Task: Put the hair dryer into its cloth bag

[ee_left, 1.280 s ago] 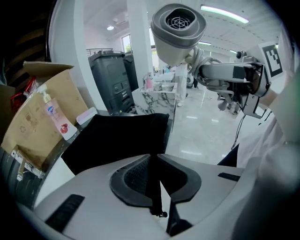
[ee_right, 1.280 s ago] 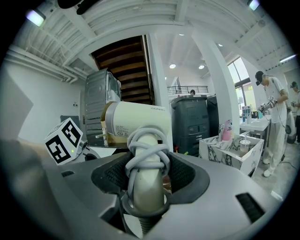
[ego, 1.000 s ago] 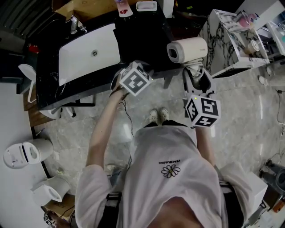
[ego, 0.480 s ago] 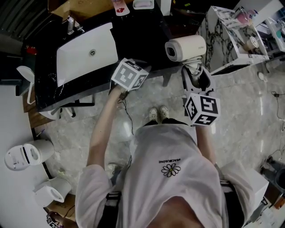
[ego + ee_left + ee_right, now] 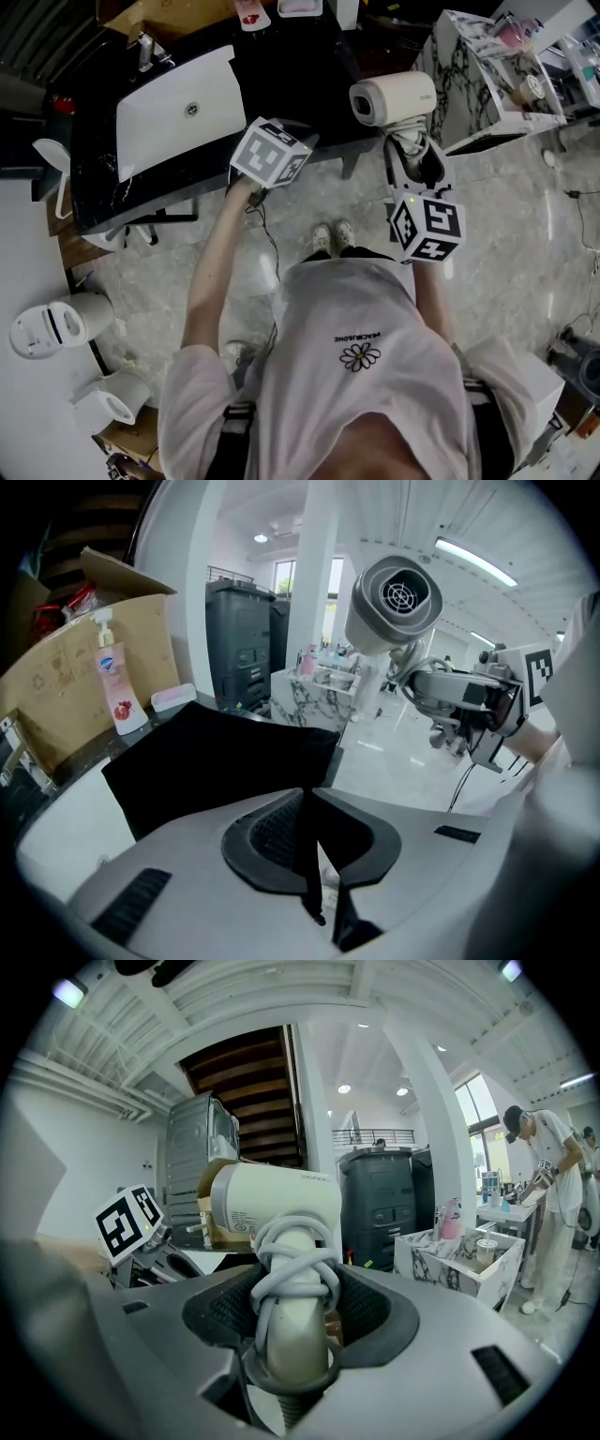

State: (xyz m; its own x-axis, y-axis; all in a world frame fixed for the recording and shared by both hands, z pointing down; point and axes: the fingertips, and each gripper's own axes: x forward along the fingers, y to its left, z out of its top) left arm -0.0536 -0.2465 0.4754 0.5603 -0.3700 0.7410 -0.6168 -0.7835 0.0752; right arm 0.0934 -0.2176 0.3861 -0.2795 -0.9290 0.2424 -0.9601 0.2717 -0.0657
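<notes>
The black cloth bag (image 5: 220,761) lies on the dark counter, with one edge lifted. My left gripper (image 5: 316,860) has just been closing and is shut on that thin edge. In the head view its marker cube (image 5: 270,153) hangs over the counter's front edge, and the bag is hard to tell from the black top. The cream hair dryer (image 5: 394,97) stands upright in the air to the right, its cord wound round the handle (image 5: 291,1326). My right gripper (image 5: 292,1358) is shut on that handle. The dryer's rear grille (image 5: 398,597) faces the left gripper.
A white sink (image 5: 178,108) is set in the black counter (image 5: 94,183). A soap bottle (image 5: 114,682) and a cardboard box (image 5: 56,700) stand at its back. A marbled box (image 5: 487,84) is right of the dryer. A person (image 5: 553,1204) stands far right.
The left gripper's marker cube has rolled and shifted a little left and towards the counter. The right gripper and the dryer have stayed put.
</notes>
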